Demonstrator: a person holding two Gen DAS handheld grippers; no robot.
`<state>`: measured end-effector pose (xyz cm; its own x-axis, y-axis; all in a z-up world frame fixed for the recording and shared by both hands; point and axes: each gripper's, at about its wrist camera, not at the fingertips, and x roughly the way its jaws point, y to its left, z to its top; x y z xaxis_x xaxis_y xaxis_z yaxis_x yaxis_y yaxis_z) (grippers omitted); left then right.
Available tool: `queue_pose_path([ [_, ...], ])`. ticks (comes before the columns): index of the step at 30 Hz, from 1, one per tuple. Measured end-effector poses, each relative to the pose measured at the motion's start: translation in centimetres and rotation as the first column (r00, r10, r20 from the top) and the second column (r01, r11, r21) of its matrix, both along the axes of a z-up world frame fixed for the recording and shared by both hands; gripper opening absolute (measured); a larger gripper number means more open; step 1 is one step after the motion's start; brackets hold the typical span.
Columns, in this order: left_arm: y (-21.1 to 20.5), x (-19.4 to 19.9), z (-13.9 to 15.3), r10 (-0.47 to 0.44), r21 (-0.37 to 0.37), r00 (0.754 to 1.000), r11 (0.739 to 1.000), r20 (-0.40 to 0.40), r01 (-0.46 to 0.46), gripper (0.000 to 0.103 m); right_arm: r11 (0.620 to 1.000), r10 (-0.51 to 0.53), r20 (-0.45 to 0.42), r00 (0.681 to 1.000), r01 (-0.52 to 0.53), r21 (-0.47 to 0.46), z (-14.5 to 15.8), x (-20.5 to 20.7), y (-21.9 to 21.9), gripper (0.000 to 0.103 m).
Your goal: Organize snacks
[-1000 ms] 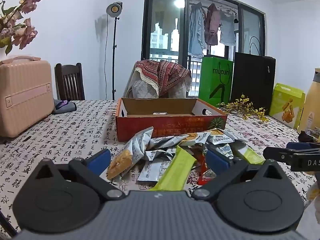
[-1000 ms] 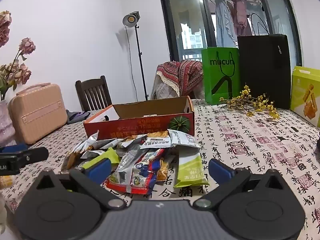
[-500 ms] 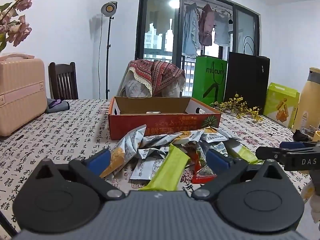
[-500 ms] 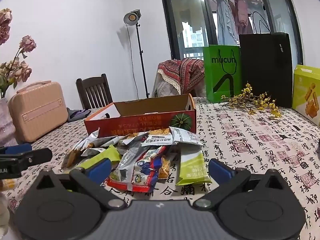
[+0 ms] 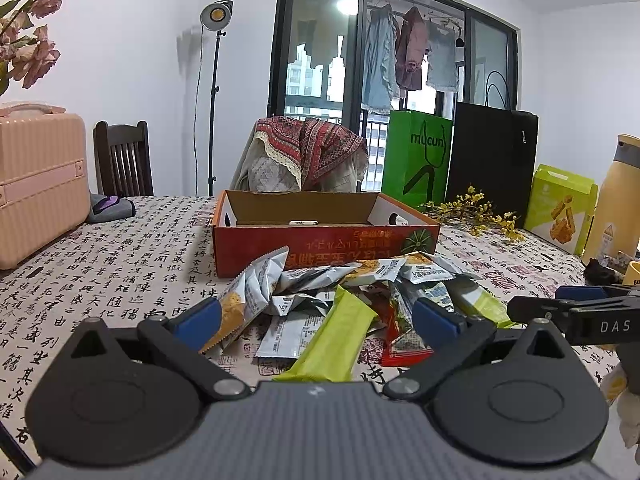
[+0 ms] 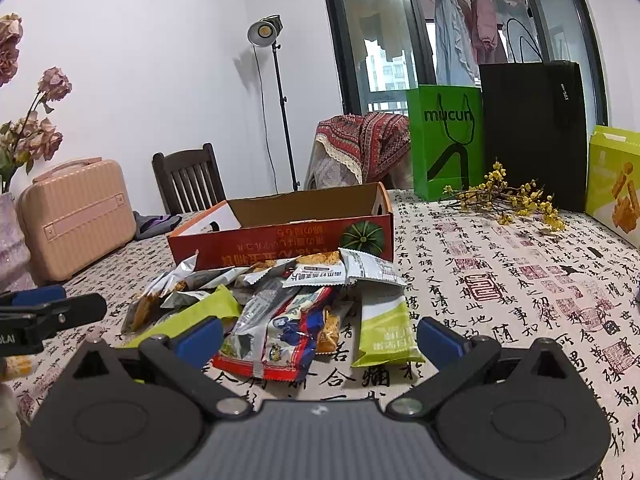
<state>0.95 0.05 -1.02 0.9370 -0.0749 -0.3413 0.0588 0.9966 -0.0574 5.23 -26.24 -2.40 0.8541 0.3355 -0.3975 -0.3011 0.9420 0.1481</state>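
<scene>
A pile of snack packets (image 5: 340, 296) lies on the table in front of an open red cardboard box (image 5: 320, 236). A long green bar packet (image 5: 336, 340) lies nearest the left gripper (image 5: 316, 320), which is open and empty just short of the pile. In the right wrist view the pile (image 6: 280, 300) and the box (image 6: 280, 240) show too. The right gripper (image 6: 320, 336) is open and empty, with a red-and-blue packet (image 6: 280, 340) and a green-and-white packet (image 6: 384, 332) between its fingers' line.
A pink case (image 5: 40, 184) stands at the left, a dark chair (image 5: 124, 160) behind it. A green bag (image 5: 416, 160), black bag (image 5: 492, 160), yellow flowers (image 5: 476, 212), green snack box (image 5: 560, 208) and yellow bottle (image 5: 616, 200) stand at the right. The table has a patterned cloth (image 6: 520, 280).
Both grippers have drifted slightly, so the box and pile sit a little differently in view. Both stay open and empty.
</scene>
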Motion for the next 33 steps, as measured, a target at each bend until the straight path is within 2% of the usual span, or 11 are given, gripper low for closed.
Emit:
queue_pose_path([
  [33,-0.08,0.07,-0.68,-0.005,-0.011,1.000,1.000,-0.005,0.005,0.103,1.000,0.001,-0.003,1.000,-0.001,-0.007,-0.13,-0.01,0.26,0.103],
])
